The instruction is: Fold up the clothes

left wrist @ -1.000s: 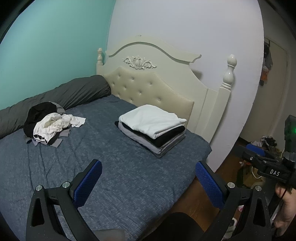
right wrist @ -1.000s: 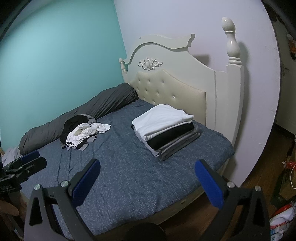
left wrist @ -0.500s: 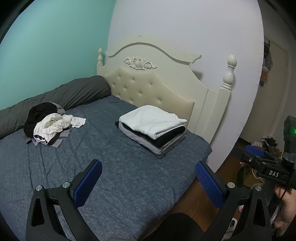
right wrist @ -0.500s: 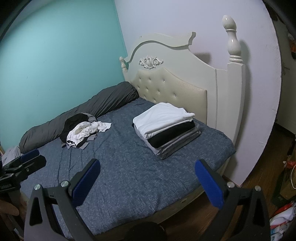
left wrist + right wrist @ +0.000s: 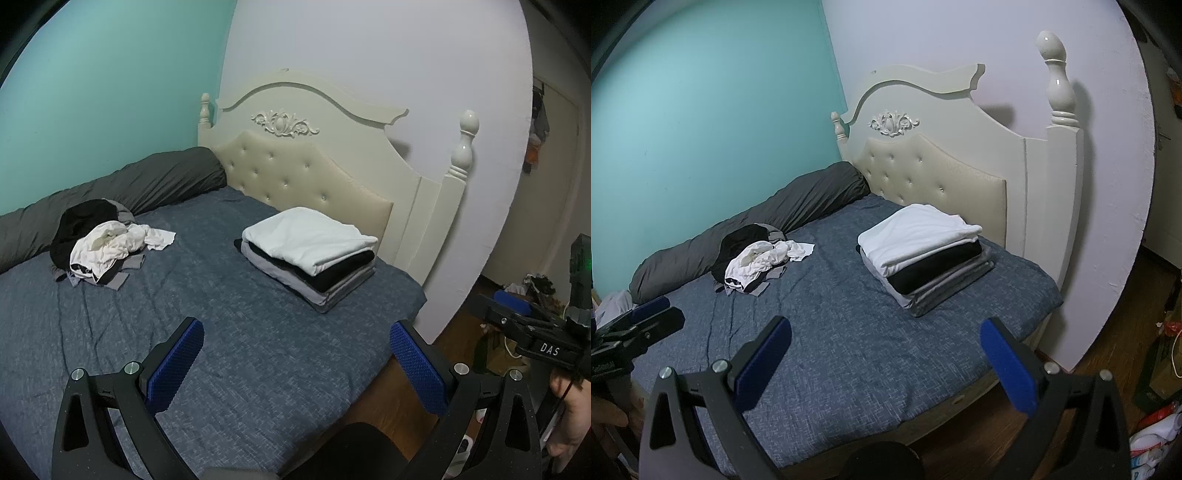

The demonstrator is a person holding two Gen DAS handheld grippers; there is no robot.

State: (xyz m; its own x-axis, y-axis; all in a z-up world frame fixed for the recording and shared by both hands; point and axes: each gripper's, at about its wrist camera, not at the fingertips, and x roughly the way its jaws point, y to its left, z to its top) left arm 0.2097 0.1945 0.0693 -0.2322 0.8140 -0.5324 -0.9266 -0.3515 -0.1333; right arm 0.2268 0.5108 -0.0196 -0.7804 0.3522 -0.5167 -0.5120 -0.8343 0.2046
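Both claws hang empty above the near edge of the bed (image 5: 258, 369). The left claw (image 5: 295, 362) has its blue pads spread wide, gripping nothing; the right claw (image 5: 886, 362) is spread just as wide, also with nothing between its pads. Each shows at the rim of the other's view, held side by side by a person standing at the foot.

Out past the claws, bare blue bedding runs to two groups of clothes. A folded stack (image 5: 310, 254), white on top over black and grey, sits by the headboard (image 5: 295, 177), toward the bed's right edge. The unfolded pile (image 5: 107, 247), a tangle of white, black and grey garments, lies well apart toward the left edge, against a dark grey bolster (image 5: 129, 188).

The pile looks to be the work left. Its pieces are knotted together, so a pinch there could lift several at once or drag the heap across the bedding. Spreading a garment too close to the stack could topple it, and the bolster may crowd a reach from that side.
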